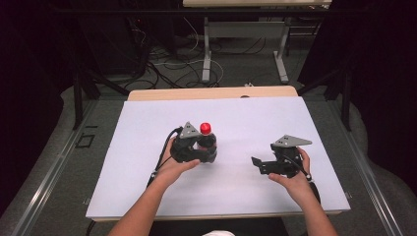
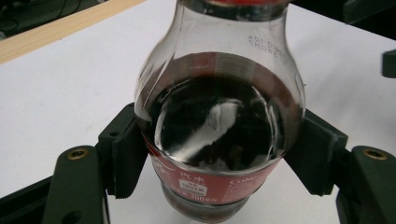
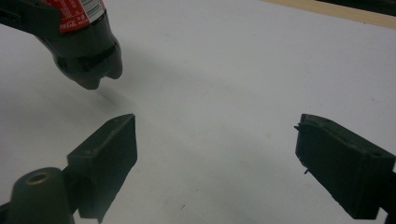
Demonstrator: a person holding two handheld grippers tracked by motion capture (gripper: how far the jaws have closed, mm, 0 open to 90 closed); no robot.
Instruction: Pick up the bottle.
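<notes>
A small cola bottle (image 2: pixel 219 116) with dark liquid, a red label and a red cap (image 1: pixel 205 128) is held just off the white table. My left gripper (image 1: pixel 209 149) is shut on its lower body, both pads (image 2: pixel 126 154) pressing on the sides. In the right gripper view the bottle's base (image 3: pixel 88 60) hangs tilted above the surface at the upper left. My right gripper (image 1: pixel 256 163) sits to the right of the bottle, low over the table and pointing left toward it. Its jaws stand apart with nothing between the pads (image 3: pixel 112 149).
A white sheet (image 1: pixel 221 187) covers the table, whose wooden far edge (image 1: pixel 211 92) shows beyond it. Behind stand metal table legs (image 1: pixel 206 54) and loose cables (image 1: pixel 162 64) on the floor. Dark frame posts (image 1: pixel 76 98) flank the table.
</notes>
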